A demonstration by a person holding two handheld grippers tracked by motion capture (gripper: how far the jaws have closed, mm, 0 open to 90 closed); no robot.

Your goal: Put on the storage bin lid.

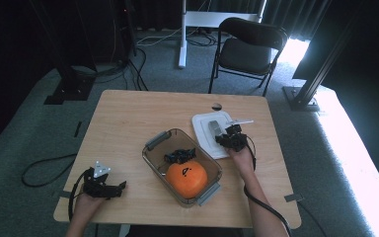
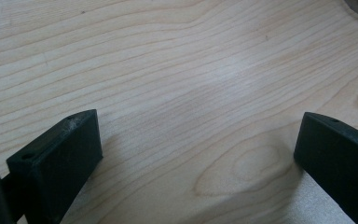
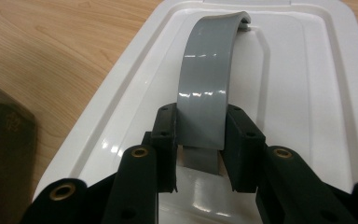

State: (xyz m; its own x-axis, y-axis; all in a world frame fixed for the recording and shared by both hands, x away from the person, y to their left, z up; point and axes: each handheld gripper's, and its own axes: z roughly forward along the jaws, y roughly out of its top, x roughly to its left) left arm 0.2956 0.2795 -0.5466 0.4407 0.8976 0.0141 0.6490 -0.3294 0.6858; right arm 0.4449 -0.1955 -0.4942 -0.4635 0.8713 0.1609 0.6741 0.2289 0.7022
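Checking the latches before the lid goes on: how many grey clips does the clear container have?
2: one grey clip at the container's far-left end, one at its near-right end. No others show.

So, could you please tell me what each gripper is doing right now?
Left gripper: open, empty, over bare table.
Right gripper: shut on the white lid's grey handle.

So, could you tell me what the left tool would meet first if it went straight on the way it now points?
The left tool, open and empty, points across the bare wooden table towards the clear container holding the orange ball. That container's wall would probably come first, though depth is hard to judge.
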